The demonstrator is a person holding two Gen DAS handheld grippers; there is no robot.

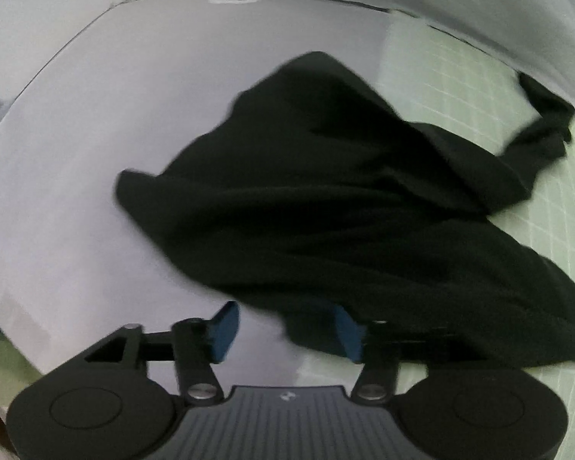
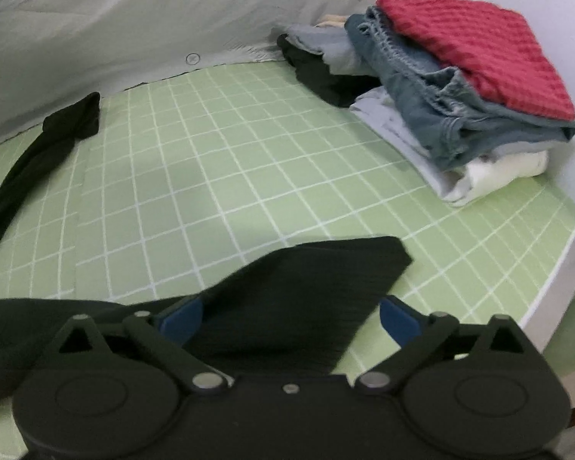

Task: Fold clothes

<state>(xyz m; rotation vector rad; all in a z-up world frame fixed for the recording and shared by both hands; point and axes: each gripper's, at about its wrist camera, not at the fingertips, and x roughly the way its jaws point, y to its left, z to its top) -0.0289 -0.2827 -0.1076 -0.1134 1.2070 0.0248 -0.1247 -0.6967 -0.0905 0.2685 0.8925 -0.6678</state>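
Both claws released over the black garment point(image 2: 306, 287)

Its corner lies between the right gripper point(image 2: 289, 320)'s spread pads; the left gripper point(image 1: 285, 331) hangs unclenched at its near edge.

Soft, dim indoor light; motion blur on the left view; fisheye bending and dark corners.

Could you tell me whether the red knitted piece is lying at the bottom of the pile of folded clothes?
No, the red knitted piece lies on top of the pile of folded clothes, above the blue-grey and white garments.
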